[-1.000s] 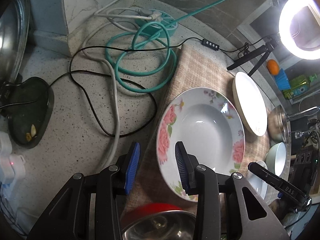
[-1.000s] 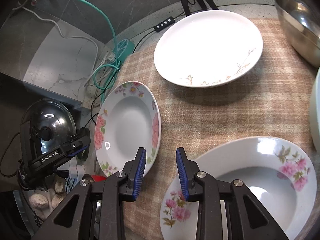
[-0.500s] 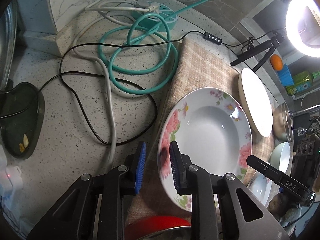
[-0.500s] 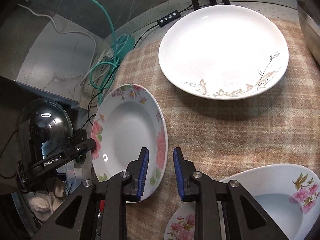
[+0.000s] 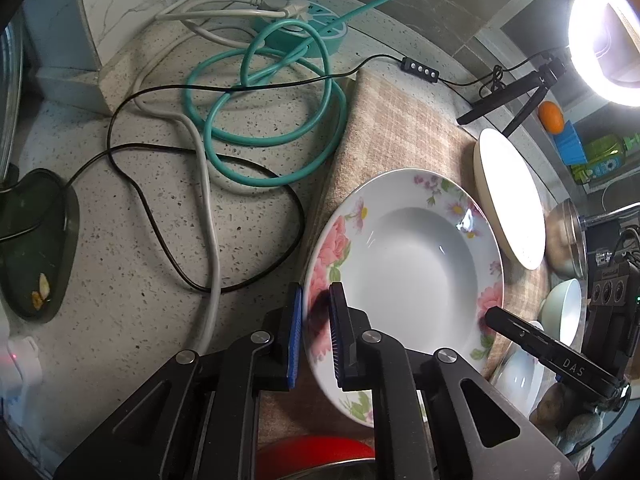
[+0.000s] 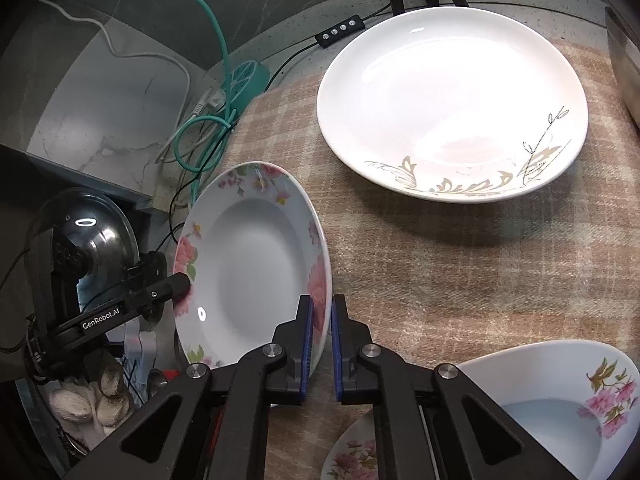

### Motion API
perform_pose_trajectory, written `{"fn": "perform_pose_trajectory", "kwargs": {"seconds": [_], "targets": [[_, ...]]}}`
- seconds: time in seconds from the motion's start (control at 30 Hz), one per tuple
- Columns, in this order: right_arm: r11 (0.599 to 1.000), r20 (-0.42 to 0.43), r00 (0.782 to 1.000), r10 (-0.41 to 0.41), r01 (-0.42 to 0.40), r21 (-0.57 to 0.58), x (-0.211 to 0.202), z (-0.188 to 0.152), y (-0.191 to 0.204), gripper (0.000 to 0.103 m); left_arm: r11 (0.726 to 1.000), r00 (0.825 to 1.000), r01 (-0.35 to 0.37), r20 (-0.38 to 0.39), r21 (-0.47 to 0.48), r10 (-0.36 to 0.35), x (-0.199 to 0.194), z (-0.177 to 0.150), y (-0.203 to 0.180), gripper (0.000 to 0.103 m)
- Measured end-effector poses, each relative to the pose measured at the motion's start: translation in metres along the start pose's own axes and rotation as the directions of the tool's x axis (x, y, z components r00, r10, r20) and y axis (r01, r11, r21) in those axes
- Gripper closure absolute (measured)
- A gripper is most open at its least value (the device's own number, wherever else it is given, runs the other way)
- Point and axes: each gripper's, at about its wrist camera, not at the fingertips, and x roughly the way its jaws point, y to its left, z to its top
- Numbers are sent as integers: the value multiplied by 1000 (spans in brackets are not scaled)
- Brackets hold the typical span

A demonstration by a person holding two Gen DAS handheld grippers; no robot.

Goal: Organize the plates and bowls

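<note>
A deep plate with pink flowers [image 5: 404, 264] lies on a checked cloth [image 5: 400, 128], partly over its left edge. My left gripper [image 5: 314, 312] has the plate's left rim between its blue pads; the jaws are closing and the pads press on the rim. In the right wrist view the same plate [image 6: 256, 264] has its right rim pinched by my right gripper [image 6: 320, 320], whose jaws are also closing. The left gripper's fingertip [image 6: 180, 280] shows at the opposite rim. A large white plate [image 6: 448, 92] with gold sprigs lies behind.
Another flowered deep plate [image 6: 552, 412] sits at the lower right. Teal, white and black cables [image 5: 272, 132] coil on the speckled counter to the left. A steel bowl [image 5: 564, 236], a pale green bowl [image 5: 564, 308] and a ring light [image 5: 604, 36] stand at the right.
Both grippers have narrowed from open to gripping the flowered plate's rim, left on the left side, right on the right. The right gripper slid left from the nearer plate to this one.
</note>
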Motion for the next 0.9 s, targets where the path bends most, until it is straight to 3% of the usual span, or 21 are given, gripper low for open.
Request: {"fn": "perform_pose_trajectory", "kwargs": {"seconds": [0.27,0.9], "targets": [[1000,32,999,-21,22,-14,-6,0,0,95,999,1000,-19,11,27,19,0,0,-9,92],[1000,96,995,-5,7,-17,-53,-14,-6,95,998,998,11,55,69,-15,-28,-9,-37,92]]}}
